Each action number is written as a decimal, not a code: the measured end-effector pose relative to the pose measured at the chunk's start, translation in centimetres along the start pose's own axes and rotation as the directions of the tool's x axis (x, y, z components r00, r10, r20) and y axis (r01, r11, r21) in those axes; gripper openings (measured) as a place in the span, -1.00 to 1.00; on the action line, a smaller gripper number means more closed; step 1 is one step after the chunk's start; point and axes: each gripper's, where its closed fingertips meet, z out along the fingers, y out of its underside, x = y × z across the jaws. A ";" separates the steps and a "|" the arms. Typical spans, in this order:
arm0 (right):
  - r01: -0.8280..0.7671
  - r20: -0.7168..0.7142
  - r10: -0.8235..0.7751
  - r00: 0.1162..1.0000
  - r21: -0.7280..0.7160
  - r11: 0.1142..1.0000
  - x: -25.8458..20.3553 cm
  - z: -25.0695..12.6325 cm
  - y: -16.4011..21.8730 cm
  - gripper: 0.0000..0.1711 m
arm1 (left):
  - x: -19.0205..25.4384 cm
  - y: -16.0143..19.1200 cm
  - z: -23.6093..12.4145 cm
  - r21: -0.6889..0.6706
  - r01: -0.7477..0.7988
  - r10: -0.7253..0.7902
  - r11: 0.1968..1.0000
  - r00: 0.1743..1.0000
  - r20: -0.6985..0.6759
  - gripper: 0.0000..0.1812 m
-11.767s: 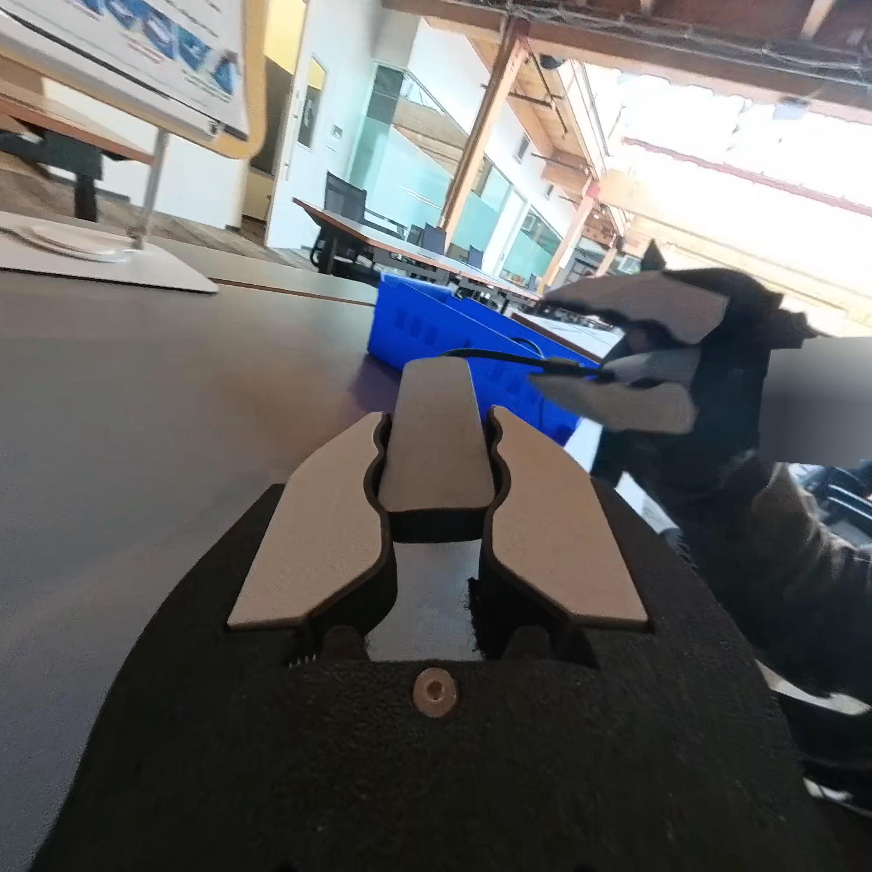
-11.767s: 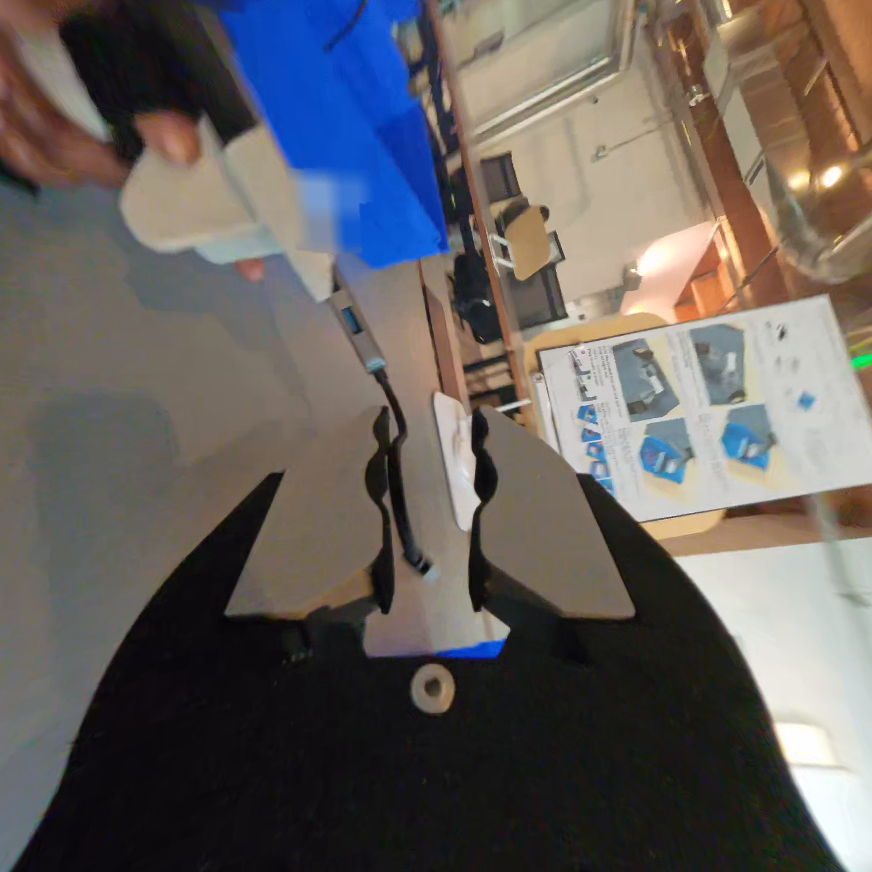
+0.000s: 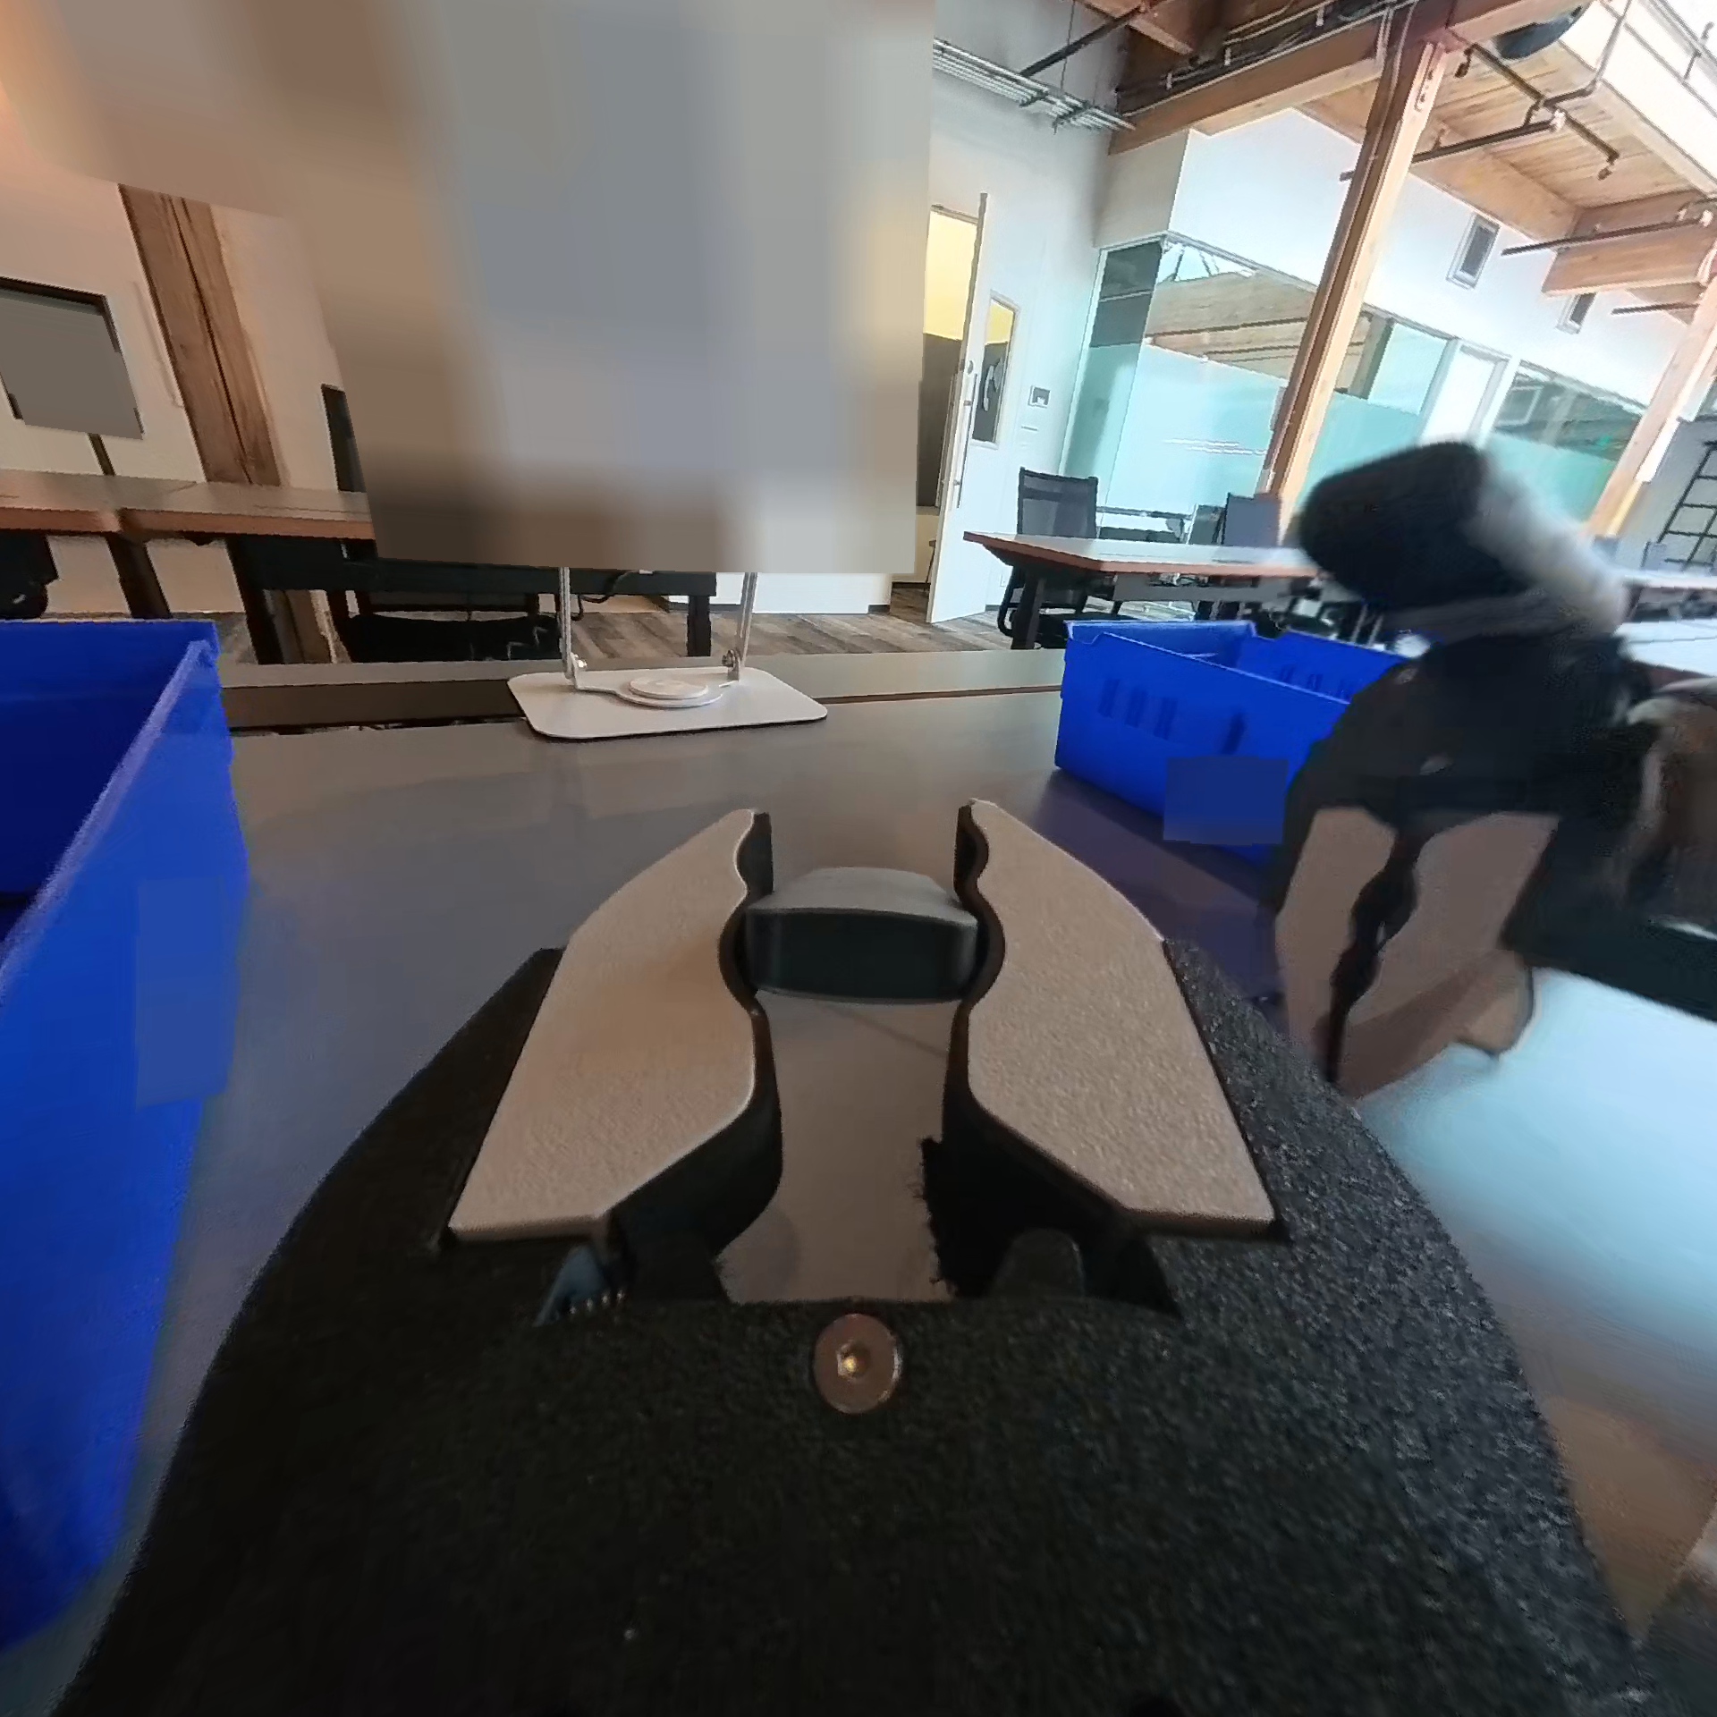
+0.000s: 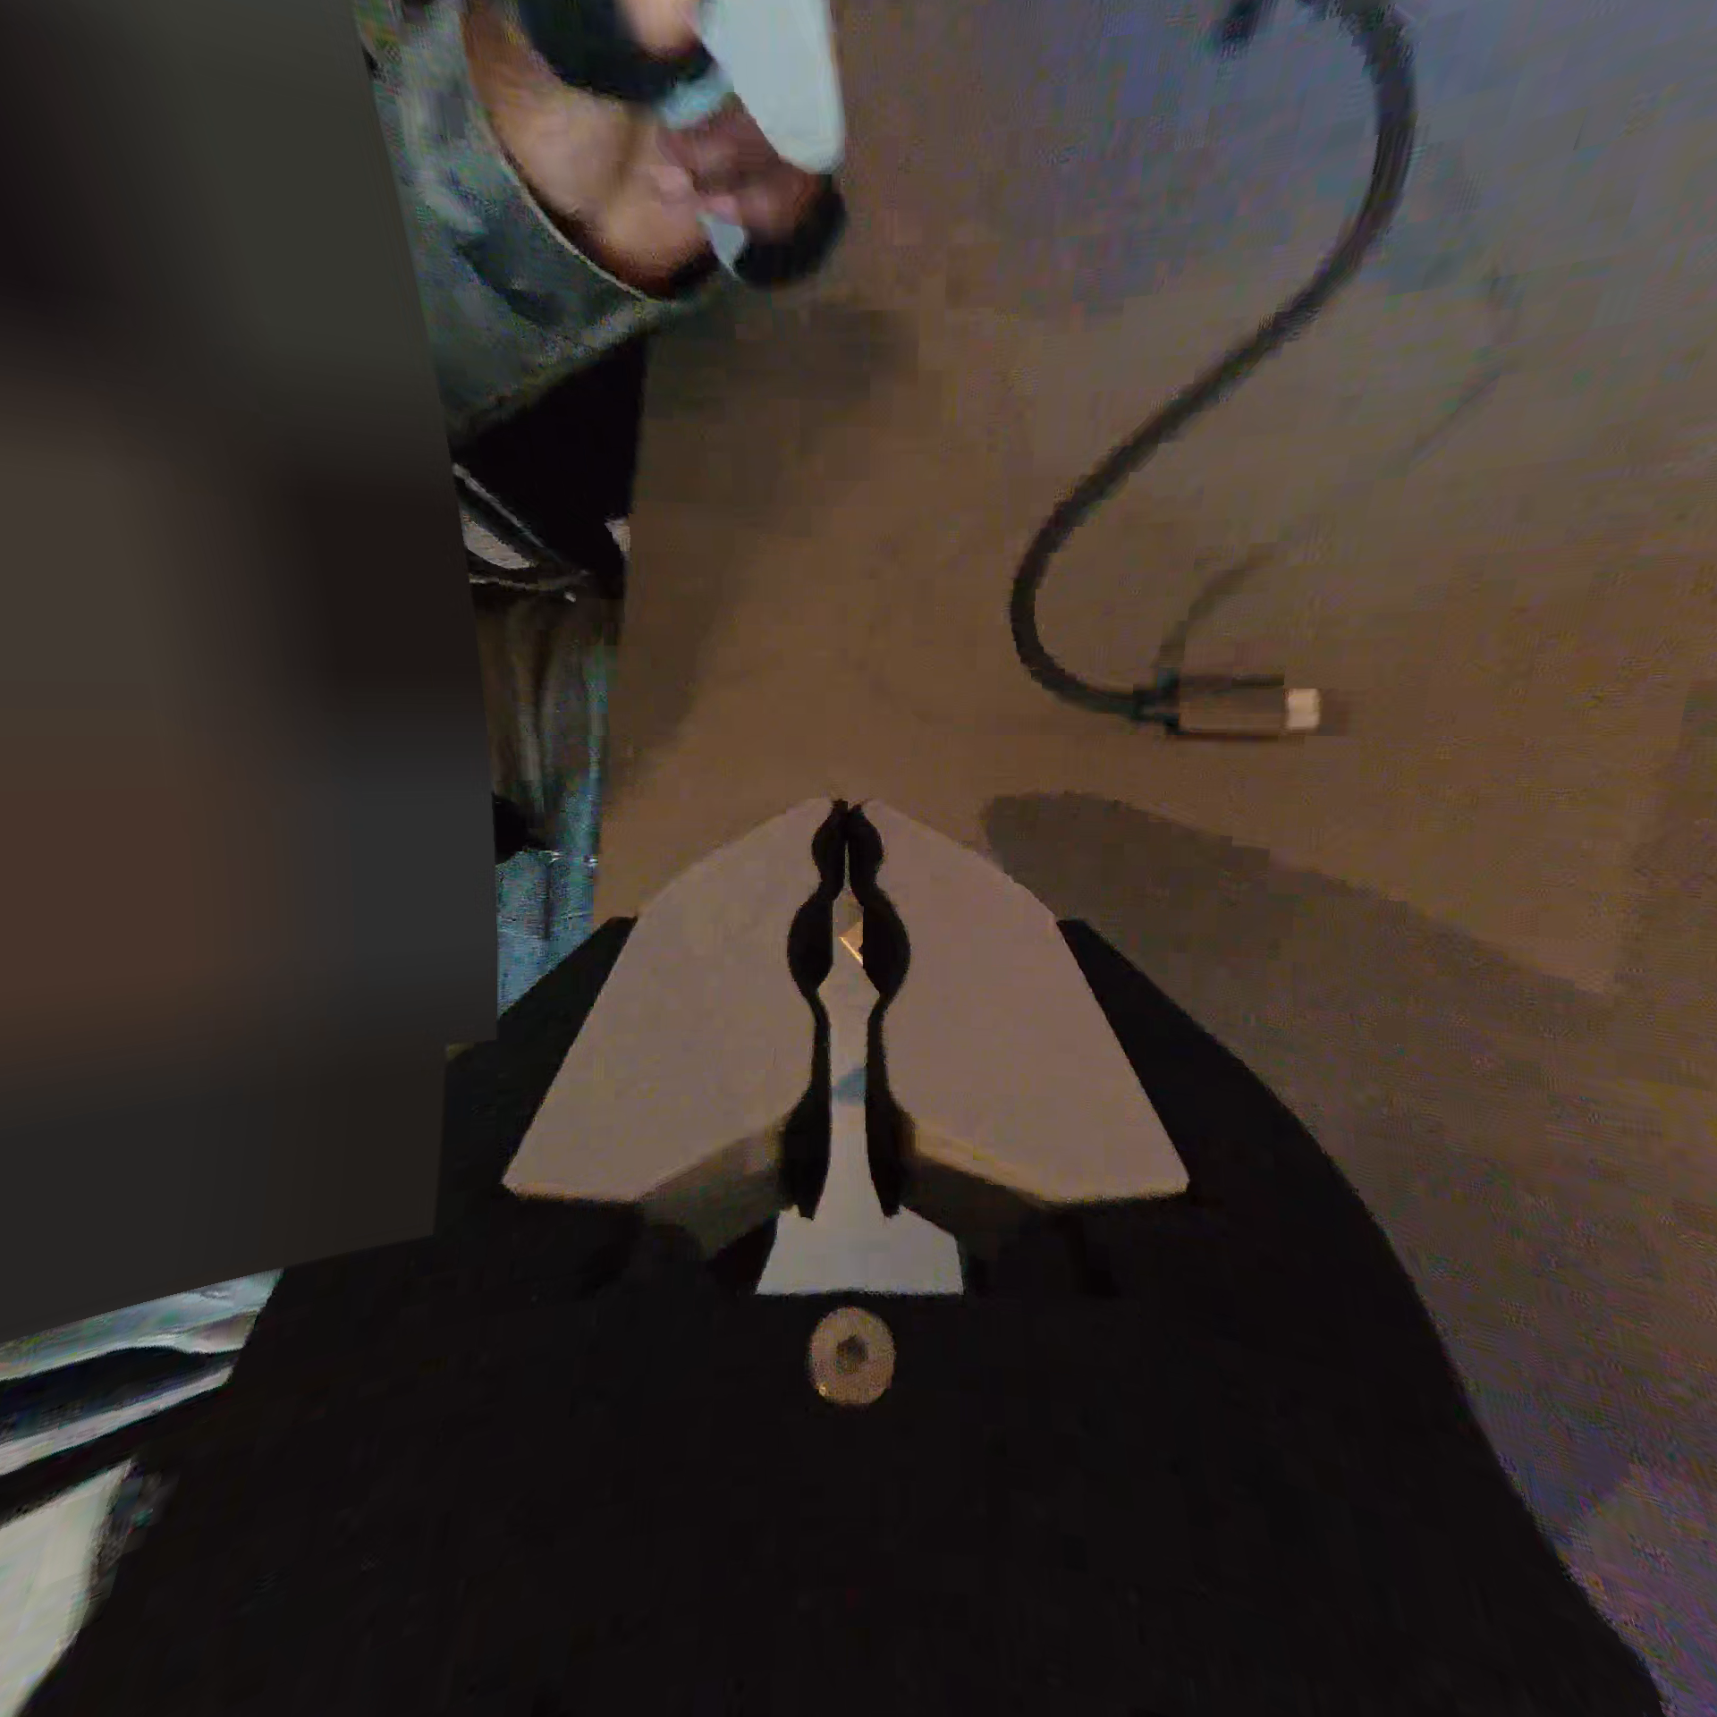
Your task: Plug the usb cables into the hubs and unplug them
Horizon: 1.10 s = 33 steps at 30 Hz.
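The left gripper (image 3: 859, 841) holds a grey hub (image 3: 859, 938) clamped crosswise between its pale fingers (image 3: 641, 1031) at the centre of the left wrist view, the hub's dark end face turned to the camera; below the fingers the black textured body of the tool fills the lower frame. Beyond it stretches the dark table (image 3: 446, 818); one blue bin (image 3: 102, 929) stands at the left edge of the frame, a second blue bin (image 3: 1180, 715) at the middle right, and a white stand base (image 3: 669, 701) sits at the table's far edge, upper centre. At the right of that frame the right gripper (image 3: 1347, 966) appears blurred, fingers pointing down toward the table, a person's dark sleeve (image 3: 1449, 557) above it.

In the right wrist view the right gripper (image 4: 850, 808) has its fingertips pressed together at the centre of the frame, nothing visible between them. A black cable (image 4: 1329, 307) lies loose on the table (image 4: 836, 557), curving down from the upper right of the frame to a metal plug (image 4: 1236, 711) at the middle right, well apart from the closed tips; the tool's shadow falls just below the plug. A person's hand (image 4: 650, 186), blurred, grips a pale tool at the upper centre of the frame.
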 end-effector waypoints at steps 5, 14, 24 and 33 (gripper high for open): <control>0.410 -0.034 -0.421 0.907 -0.168 0.897 -1.4 -2.3 2.1 -0.72 | 0.1 0.2 0.2 -0.008 0.014 -0.014 1.000 1.000 -0.019 -0.58; 0.492 0.181 -0.463 0.868 -0.449 0.746 2.2 -2.0 4.1 -0.68 | 1.3 0.4 0.4 -0.020 -0.039 0.038 0.999 0.998 -0.048 -0.58; 0.543 -0.038 -0.598 0.801 -0.375 0.751 2.9 0.0 2.9 -0.99 | 0.8 0.6 0.4 -0.028 -0.001 0.000 1.000 0.998 -0.057 -0.58; 0.198 -0.216 -0.128 0.968 0.340 0.919 -0.5 -4.6 -5.9 -0.98 | 1.8 0.7 0.5 -0.030 -0.048 0.045 0.998 0.995 -0.088 -0.58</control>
